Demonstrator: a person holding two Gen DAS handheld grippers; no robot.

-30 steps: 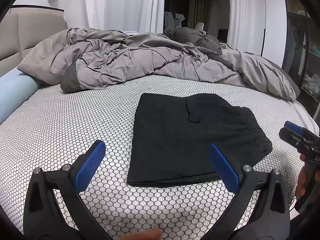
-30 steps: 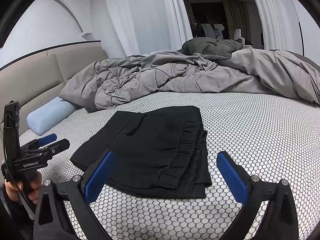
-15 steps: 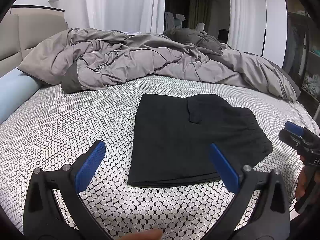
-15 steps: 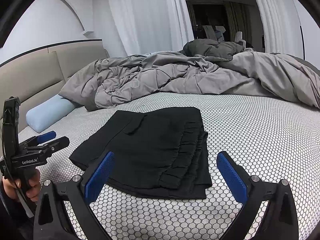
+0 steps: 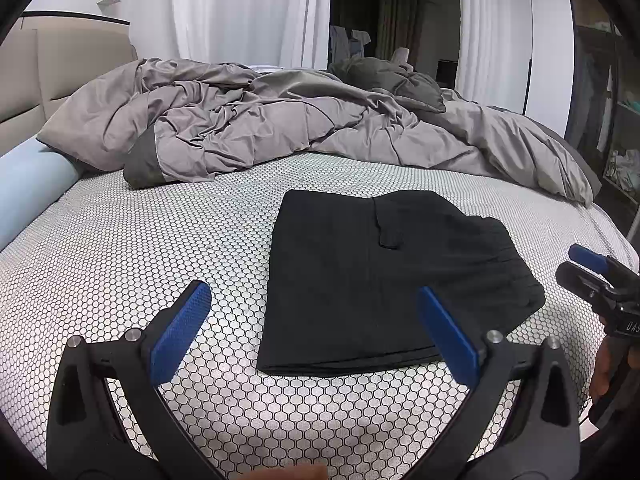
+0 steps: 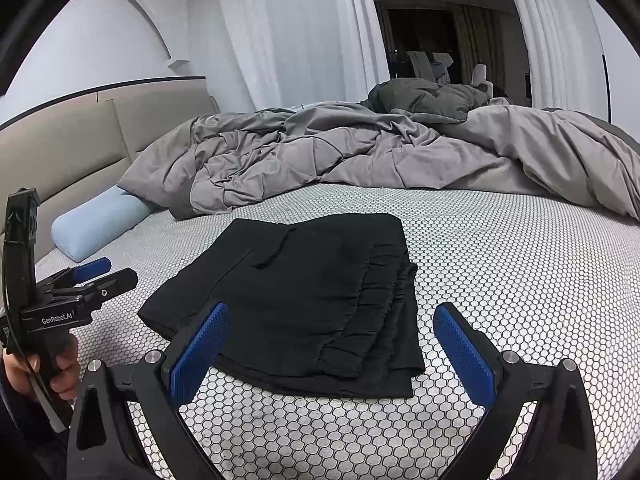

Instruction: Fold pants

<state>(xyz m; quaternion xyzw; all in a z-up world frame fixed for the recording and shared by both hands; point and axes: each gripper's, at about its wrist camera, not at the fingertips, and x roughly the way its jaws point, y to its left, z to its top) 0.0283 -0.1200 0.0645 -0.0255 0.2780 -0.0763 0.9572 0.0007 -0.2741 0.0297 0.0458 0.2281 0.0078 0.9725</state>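
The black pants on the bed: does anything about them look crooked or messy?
Mostly neat. The pants lie folded flat on the sheet, but at the waistband end the layers fan out unevenly, with stepped edges. Both grippers hang open, touching nothing.

Blue bolster (image 5: 28,184) cut off by frame edge left of the pants (image 5: 384,276); right gripper (image 5: 588,268) half out of frame; room behind the curtains (image 6: 304,36) too dark.

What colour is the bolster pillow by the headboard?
Light blue; the bolster pillow shows best in the right wrist view.
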